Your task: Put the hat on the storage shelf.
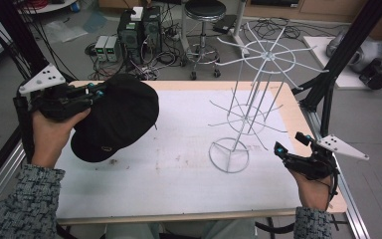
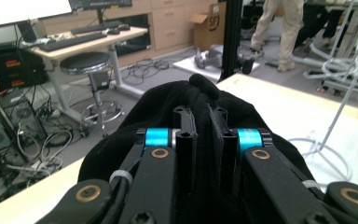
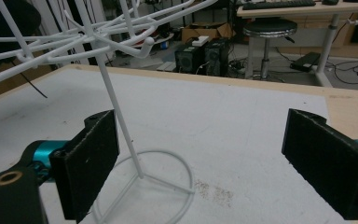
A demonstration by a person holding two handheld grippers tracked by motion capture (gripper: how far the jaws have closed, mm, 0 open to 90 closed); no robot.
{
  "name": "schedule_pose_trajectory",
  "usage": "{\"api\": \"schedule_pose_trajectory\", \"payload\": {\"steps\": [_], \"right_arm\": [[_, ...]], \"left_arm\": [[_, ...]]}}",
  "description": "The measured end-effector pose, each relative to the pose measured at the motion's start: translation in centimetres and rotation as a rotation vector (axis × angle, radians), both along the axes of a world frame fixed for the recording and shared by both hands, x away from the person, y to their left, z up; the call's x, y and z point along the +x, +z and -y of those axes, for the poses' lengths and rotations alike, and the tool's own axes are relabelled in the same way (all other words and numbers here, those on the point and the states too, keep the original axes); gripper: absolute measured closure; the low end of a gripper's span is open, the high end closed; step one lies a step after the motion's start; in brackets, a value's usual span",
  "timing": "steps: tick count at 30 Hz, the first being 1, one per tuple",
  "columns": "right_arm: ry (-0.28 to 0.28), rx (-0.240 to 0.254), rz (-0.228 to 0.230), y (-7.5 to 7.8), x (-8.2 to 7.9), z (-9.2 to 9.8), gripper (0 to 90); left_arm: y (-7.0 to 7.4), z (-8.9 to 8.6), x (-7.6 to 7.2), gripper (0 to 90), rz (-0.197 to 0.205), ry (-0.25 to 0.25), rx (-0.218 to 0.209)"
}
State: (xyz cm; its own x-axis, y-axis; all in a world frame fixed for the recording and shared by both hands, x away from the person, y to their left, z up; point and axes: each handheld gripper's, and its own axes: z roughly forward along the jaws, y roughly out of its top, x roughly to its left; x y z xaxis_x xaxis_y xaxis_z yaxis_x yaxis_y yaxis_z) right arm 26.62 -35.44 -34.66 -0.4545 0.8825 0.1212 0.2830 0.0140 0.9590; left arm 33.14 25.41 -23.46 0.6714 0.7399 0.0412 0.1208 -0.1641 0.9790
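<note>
Item 1: black fabric cap (image 1: 117,117), soft, with a stiff brim. I have it pinched in my left gripper (image 1: 95,92), whose jaws are closed on a fold of the cloth; the left gripper view shows the 2 jaws nearly together with black fabric (image 2: 200,100) bunched between them. The cap hangs off the worktop (image 1: 179,164), over its left part.

Item 2: white wire display stand (image 1: 251,97) with a round wire base and 2 tiers of radiating prongs, upright on the right half of the worktop, well apart from the cap.

Item 3: my right gripper (image 1: 291,147), resting low near the stand's base, jaws wide open and holding nothing; the right gripper view shows the stand's thin post (image 3: 116,112) just beyond the gap.

Handling note: I judge the cap light and limp, so the crown will sag and swing from a 1-point grip, while the brim keeps its shape. The hold on the fabric edge looks secure; the brim would give firmer control for hooking it over a prong. The stand looks light and could tip if nudged.
</note>
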Motion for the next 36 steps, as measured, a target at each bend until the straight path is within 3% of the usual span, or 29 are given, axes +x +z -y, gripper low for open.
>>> {"api": "schedule_pose_trajectory", "payload": {"steps": [8,27,36], "right_arm": [[0.004,-0.004,-0.001,0.0,0.0,-0.2,10.1],[0.003,0.014,0.001,-0.1,0.0,0.3,10.1],[-0.001,0.016,0.000,-0.2,0.0,0.5,10.1]], "left_arm": [[2.2,0.2,-0.4,82.5,0.034,-0.022,-0.044],[7.8,2.2,-1.3,82.5,0.104,-0.105,-0.097],[9.7,3.1,-1.5,82.6,0.134,-0.143,-0.129]]}}
